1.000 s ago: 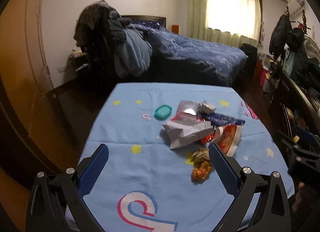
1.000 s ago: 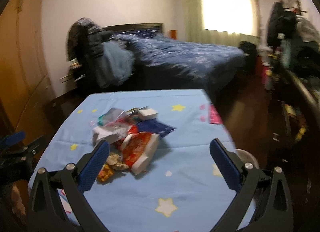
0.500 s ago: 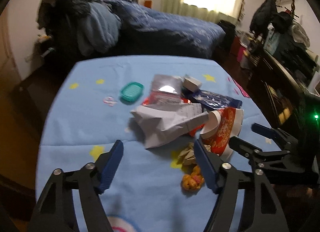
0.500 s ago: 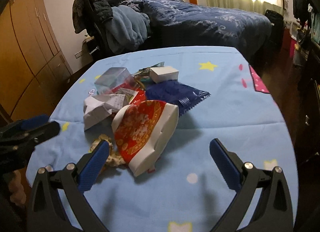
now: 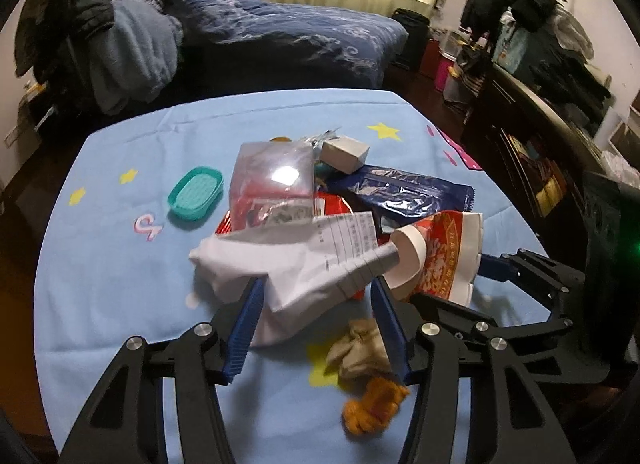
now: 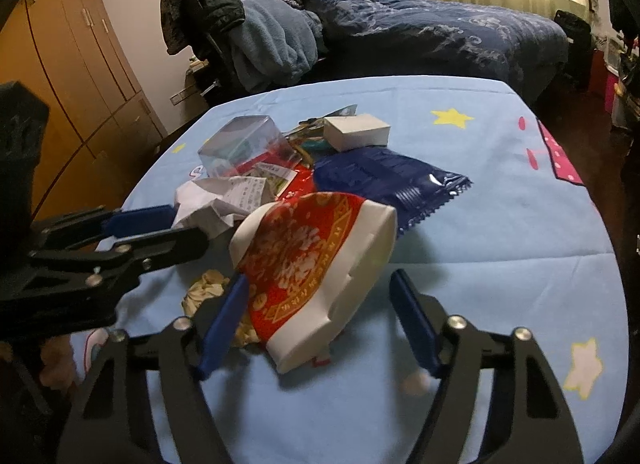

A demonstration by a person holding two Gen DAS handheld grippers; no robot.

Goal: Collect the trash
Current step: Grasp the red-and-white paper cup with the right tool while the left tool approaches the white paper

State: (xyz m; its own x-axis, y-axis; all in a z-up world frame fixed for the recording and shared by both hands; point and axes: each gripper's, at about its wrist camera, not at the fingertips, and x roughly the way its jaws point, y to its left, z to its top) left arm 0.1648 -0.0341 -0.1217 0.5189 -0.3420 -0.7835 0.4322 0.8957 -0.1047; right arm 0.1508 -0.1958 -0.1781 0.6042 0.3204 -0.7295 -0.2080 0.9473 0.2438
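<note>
A heap of trash lies mid-desk (image 5: 120, 272) on a blue star-print cloth. The left tool (image 5: 316, 304) is closing with crumpled white paper (image 5: 296, 276) between its blue pads; the left pad lies against the paper's edge, but a firm clamp is not clear. The right tool (image 6: 320, 304) is closing around a red-and-white paper cup (image 6: 316, 276) lying on its side; its left pad is at the cup, its right pad stands apart. Behind them lie a dark blue wrapper (image 6: 384, 180), a small white box (image 6: 356, 131) and a clear box (image 6: 244, 144). A teal dish (image 5: 195, 193) sits apart, left of the heap.
</note>
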